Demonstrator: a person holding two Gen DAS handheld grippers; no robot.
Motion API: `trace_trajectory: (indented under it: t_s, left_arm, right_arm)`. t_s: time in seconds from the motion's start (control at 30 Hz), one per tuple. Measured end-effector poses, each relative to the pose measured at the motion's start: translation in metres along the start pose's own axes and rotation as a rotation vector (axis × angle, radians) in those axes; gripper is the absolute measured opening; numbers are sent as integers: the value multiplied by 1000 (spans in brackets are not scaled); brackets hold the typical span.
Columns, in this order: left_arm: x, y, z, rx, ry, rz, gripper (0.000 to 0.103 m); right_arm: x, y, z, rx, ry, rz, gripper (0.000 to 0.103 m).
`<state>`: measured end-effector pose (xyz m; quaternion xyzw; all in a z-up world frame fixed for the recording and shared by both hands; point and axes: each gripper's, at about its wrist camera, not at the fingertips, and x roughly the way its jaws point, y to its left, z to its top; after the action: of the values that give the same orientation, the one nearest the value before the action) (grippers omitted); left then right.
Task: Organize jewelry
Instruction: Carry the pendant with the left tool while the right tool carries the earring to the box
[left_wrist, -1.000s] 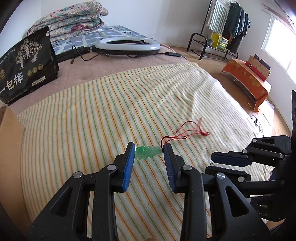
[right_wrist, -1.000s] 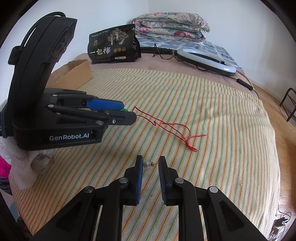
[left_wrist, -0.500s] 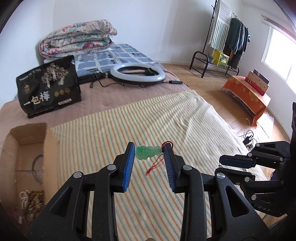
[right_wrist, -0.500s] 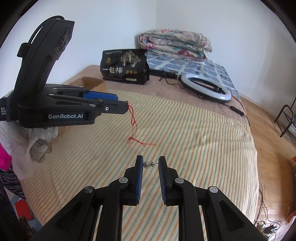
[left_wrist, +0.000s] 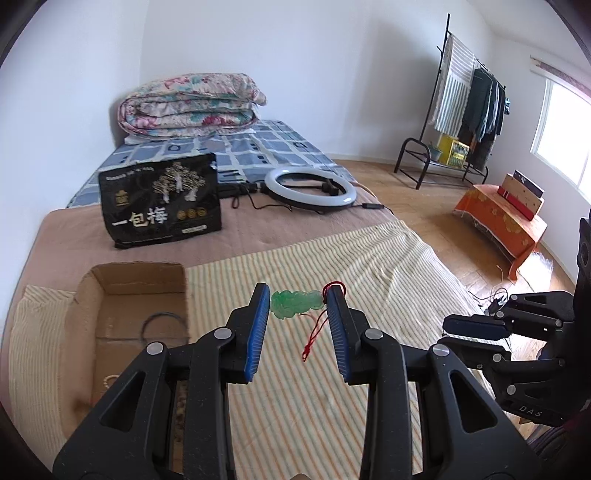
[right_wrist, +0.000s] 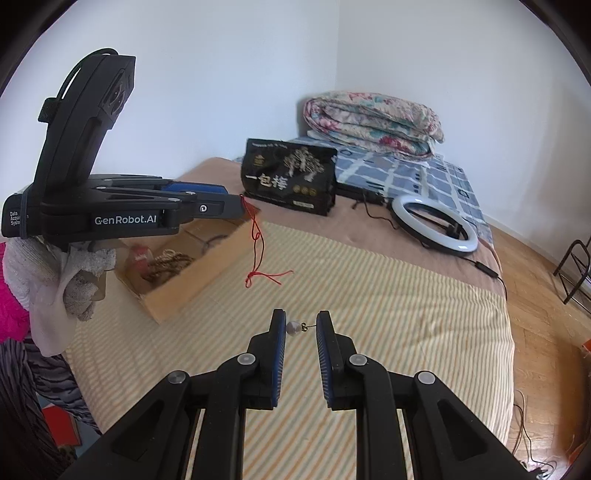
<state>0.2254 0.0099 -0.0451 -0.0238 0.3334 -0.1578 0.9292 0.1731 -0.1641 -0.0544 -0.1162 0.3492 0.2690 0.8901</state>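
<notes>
My left gripper (left_wrist: 297, 306) is shut on a green jade pendant (left_wrist: 295, 303), held in the air above the striped blanket; its red cord (left_wrist: 317, 330) hangs down. In the right wrist view the left gripper (right_wrist: 236, 206) hovers by the cardboard box (right_wrist: 192, 273), cord (right_wrist: 258, 251) dangling. My right gripper (right_wrist: 301, 326) is shut on a small pearl earring (right_wrist: 294, 327), held above the blanket. The open cardboard box (left_wrist: 136, 299) at lower left holds a dark ring and beaded strings.
A black printed bag (left_wrist: 162, 201) stands behind the box. A white ring light (left_wrist: 310, 188) with its cable lies on the bed, folded quilts (left_wrist: 188, 103) at the back. A clothes rack (left_wrist: 469, 110) and an orange-covered stand (left_wrist: 502, 221) are on the floor to the right.
Both grippers have risen off the blanket. The left gripper carried the pendant and lifted its cord, moving left toward the cardboard box, which has come into view.
</notes>
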Motion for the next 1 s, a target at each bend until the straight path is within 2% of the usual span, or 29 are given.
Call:
trace_trajectory:
  t_s: [0.2, 0.47, 0.67, 1.0]
  left_arm:
    - [-26, 30, 1, -16, -30, 36, 32]
    - [-43, 75, -1, -60, -45, 95, 32]
    - [-46, 108, -1, -93, -55, 139, 32]
    - [-39, 152, -6, -159, -32, 190, 32]
  right_arm:
    - [0, 26, 16, -6, -23, 36, 15]
    - [14, 57, 35, -17, -29, 90, 15]
    - [31, 84, 47, -23, -25, 132, 15]
    - [73, 109, 67, 0, 7, 146, 15]
